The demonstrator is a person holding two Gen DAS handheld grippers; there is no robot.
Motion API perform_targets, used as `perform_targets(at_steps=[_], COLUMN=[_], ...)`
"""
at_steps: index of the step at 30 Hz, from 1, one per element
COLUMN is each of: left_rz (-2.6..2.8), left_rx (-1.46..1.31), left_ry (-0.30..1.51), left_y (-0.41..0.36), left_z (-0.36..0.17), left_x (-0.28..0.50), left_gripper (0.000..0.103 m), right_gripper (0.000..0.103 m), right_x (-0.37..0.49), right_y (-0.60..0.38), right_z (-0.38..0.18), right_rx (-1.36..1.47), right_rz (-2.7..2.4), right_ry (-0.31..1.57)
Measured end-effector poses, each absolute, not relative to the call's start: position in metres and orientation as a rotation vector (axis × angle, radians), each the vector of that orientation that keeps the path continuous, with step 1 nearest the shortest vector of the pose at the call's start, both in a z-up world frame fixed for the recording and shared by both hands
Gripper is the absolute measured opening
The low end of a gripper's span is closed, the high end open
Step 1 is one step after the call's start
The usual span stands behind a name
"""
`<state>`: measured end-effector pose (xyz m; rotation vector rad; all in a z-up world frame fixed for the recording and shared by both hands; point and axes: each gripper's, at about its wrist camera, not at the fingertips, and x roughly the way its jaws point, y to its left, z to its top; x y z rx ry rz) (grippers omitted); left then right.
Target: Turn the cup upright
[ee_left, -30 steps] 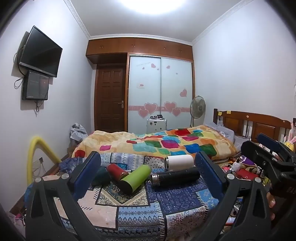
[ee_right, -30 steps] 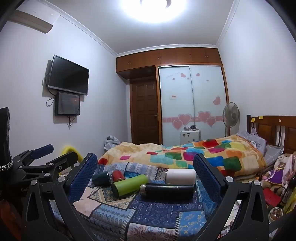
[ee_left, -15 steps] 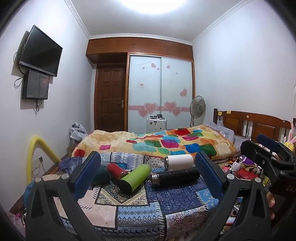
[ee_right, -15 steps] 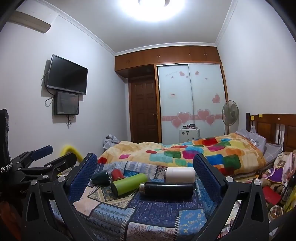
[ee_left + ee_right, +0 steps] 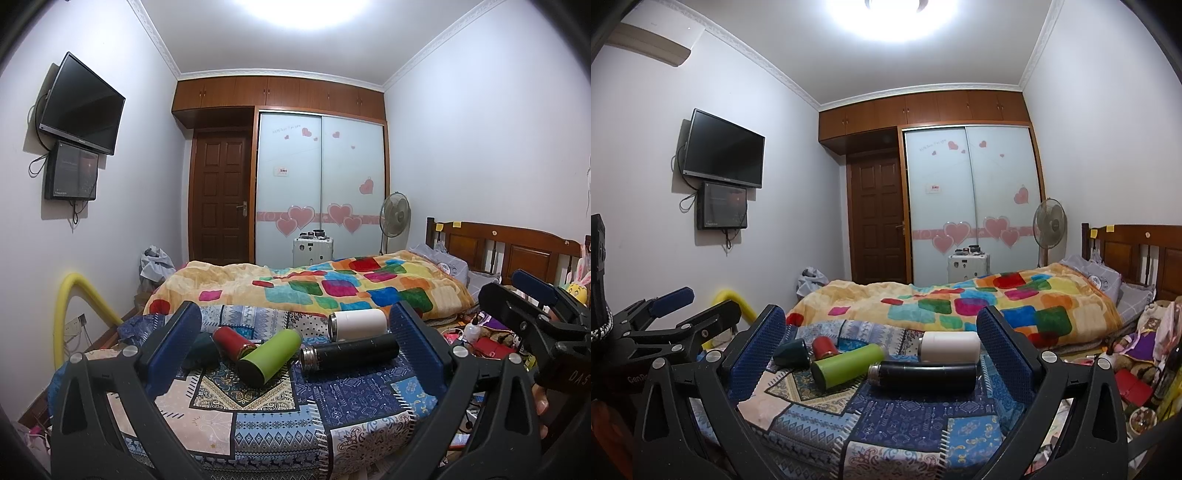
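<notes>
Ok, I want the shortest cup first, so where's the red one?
In both views the red cup lies left of centre on the patterned cloth, between the dark green cup and the lime-green bottle.

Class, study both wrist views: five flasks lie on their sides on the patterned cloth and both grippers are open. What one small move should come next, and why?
Probably ease the right gripper forward and down toward the black cylindrical flask. It lies on its side nearest the camera, roughly centred between the open jaws, and neither that gripper nor the left gripper holds anything.
</notes>
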<state>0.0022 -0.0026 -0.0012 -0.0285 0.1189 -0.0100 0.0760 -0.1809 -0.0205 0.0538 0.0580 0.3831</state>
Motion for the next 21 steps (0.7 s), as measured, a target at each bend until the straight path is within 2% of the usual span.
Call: perform_targets(at_steps=[21], left_rz=[-0.011], left_rx=[-0.029], left_ry=[0.116], left_y=[-0.0022], left_z=[0.0005], left_x=[0.0003], left_gripper=[0.103], right_gripper=[0.103], right_x=[0.0719], right_y=[-0.1783], right_z=[-0.0184], right_rx=[0.054], right_rz=[0.388], right_ry=[0.043])
